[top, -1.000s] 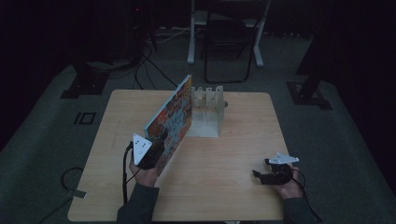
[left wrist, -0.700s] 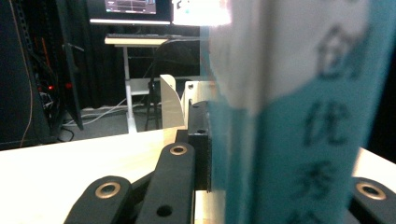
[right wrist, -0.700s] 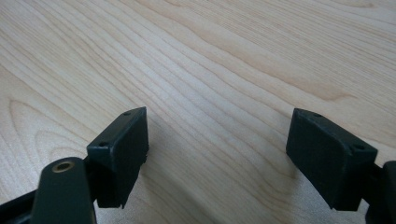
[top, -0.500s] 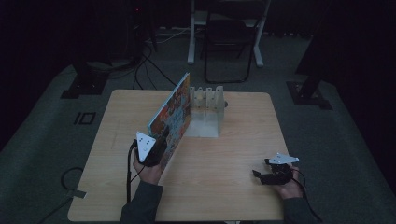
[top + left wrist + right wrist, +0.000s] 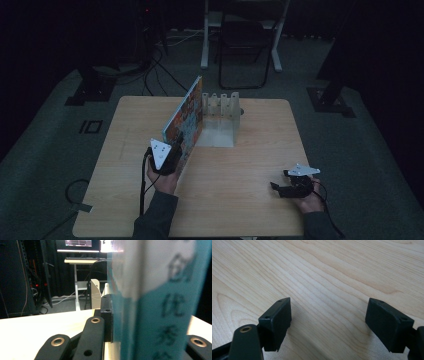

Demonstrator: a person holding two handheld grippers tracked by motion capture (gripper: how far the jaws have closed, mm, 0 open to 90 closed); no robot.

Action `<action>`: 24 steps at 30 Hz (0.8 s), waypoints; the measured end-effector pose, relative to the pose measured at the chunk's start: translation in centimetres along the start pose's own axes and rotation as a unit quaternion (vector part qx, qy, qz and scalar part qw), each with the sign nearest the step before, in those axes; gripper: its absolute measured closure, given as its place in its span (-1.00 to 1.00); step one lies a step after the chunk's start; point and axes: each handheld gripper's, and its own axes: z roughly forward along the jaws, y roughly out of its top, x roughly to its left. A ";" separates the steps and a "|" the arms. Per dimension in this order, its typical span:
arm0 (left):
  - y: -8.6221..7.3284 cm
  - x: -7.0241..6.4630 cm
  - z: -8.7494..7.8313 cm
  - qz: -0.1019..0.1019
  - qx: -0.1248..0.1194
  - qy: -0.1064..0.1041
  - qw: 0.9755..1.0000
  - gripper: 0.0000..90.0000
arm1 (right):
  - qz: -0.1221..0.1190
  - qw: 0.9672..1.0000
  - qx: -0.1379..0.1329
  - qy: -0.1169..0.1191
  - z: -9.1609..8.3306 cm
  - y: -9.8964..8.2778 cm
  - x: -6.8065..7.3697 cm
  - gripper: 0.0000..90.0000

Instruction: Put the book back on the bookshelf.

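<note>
Hands at the near edge of the wooden table (image 5: pixel 240 200), one gripper in each. Right gripper (image 5: pixel 286 189) low over bare wood at the near right, well apart from everything else, jaws spread wide with nothing between them; wood grain plain between the two black pads (image 5: pixel 277 320) in the right gripper view. Left gripper (image 5: pixel 172 159) near the table's middle left, clamped on the near end of a book (image 5: pixel 186 120), grey three-cornered plate on top. Book upright on its long edge, tilted a little to the left, colourful cover facing left, running away from the hand toward the far side. Teal and white spine (image 5: pixel 160 302) with dark printed characters pressed against the black pad (image 5: pixel 107 315) in the left gripper view. Farther on, white rack (image 5: pixel 220 116) with upright dividers, just beside the book's far end on its right; touching or not, cannot tell. Beyond the table, dim floor, cables and a chair (image 5: pixel 245 45).
</note>
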 end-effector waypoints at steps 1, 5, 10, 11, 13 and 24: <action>0.0 0.0 0.1 -0.002 0.000 0.001 1.000 0.80 | 0.000 1.000 0.000 0.000 0.0 0.0 0.0 -0.55; -0.1 -0.2 0.4 -0.005 0.001 0.004 1.000 0.80 | 0.000 1.000 0.000 0.000 0.0 0.0 0.0 -0.55; 0.0 -0.2 0.7 -0.008 0.002 0.007 1.000 0.80 | 0.000 1.000 0.000 0.000 0.0 0.0 0.0 -0.55; 0.0 -0.2 0.7 -0.008 0.002 0.009 1.000 0.80 | 0.000 1.000 0.000 0.000 0.0 0.0 0.0 -0.55; -0.1 -0.3 0.7 -0.005 0.002 0.012 1.000 0.80 | 0.000 1.000 0.000 0.000 0.0 0.0 0.0 -0.55; -0.2 -0.6 1.3 -0.002 0.003 0.022 1.000 0.80 | 0.000 1.000 0.000 0.001 0.0 0.0 0.0 -0.55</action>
